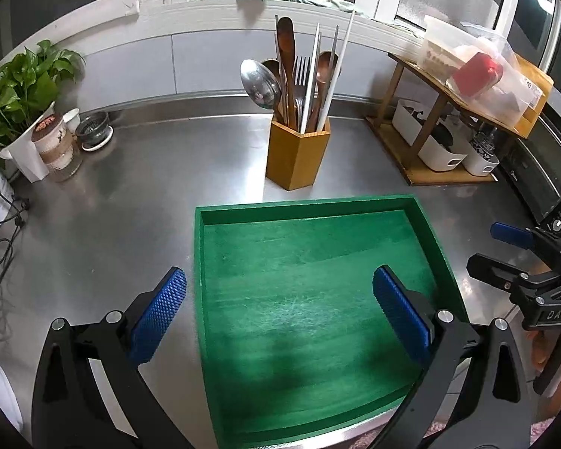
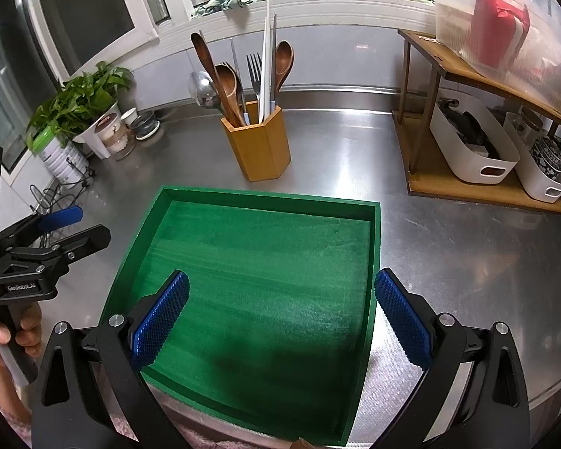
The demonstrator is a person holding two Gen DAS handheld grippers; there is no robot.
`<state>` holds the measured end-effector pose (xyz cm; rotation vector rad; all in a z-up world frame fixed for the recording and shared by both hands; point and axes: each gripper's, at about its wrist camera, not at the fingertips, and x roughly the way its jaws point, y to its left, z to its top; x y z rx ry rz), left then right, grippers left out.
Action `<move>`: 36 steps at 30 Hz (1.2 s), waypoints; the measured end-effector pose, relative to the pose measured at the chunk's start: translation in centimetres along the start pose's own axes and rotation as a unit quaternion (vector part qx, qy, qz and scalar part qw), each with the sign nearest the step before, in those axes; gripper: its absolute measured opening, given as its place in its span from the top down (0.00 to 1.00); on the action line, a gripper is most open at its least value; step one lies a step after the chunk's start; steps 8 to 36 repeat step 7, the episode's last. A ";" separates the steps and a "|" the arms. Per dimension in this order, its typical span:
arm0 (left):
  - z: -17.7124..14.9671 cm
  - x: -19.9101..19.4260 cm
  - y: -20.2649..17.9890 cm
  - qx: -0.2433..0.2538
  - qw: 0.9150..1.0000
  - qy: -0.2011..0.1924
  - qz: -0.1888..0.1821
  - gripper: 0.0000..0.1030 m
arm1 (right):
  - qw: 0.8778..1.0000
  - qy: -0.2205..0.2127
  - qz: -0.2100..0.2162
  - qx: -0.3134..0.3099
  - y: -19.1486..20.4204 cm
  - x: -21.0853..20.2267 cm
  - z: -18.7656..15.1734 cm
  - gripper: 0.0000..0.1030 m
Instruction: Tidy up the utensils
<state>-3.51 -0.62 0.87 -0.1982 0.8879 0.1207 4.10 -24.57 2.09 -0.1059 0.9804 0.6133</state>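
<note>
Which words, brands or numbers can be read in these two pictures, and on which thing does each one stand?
"GenRobot.AI": on the black body of the left gripper, seen from the right wrist view.
"DAS": on the black body of the right gripper, seen from the left wrist view; the rest is cut off.
"Midea", faint: on the oven.
Print on the cup and the yellow envelope: too blurred to read.
</note>
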 end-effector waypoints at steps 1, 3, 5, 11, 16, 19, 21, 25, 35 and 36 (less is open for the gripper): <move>0.0 0.0 0.0 -0.001 1.000 0.002 0.000 0.08 | 1.000 0.000 0.000 0.000 0.0 0.0 0.0 0.04; 0.1 0.1 0.0 -0.003 1.000 0.004 0.002 0.08 | 1.000 0.000 0.000 0.000 0.0 0.0 0.1 0.04; 0.1 0.1 0.1 -0.006 1.000 0.004 0.001 0.08 | 1.000 0.000 0.000 0.000 0.0 0.0 0.1 0.04; 0.1 0.1 0.2 -0.007 1.000 0.006 0.004 0.08 | 1.000 0.001 0.000 0.000 0.0 0.0 0.1 0.04; 0.1 0.1 0.2 -0.007 1.000 0.006 0.004 0.08 | 1.000 0.001 0.000 0.000 0.0 0.0 0.1 0.04; 0.1 0.1 0.2 -0.007 1.000 0.006 0.004 0.08 | 1.000 0.001 0.000 0.000 0.0 0.0 0.1 0.04; 0.1 0.1 0.2 -0.007 1.000 0.006 0.004 0.08 | 1.000 0.001 0.000 0.000 0.0 0.0 0.1 0.04; 0.1 0.1 0.2 -0.007 1.000 0.006 0.004 0.08 | 1.000 0.001 0.000 0.000 0.0 0.0 0.1 0.04; 0.1 0.1 0.2 -0.007 1.000 0.006 0.004 0.08 | 1.000 0.001 0.000 0.000 0.0 0.0 0.1 0.04; 0.1 0.1 0.2 -0.007 1.000 0.006 0.004 0.08 | 1.000 0.001 0.000 0.000 0.0 0.0 0.1 0.04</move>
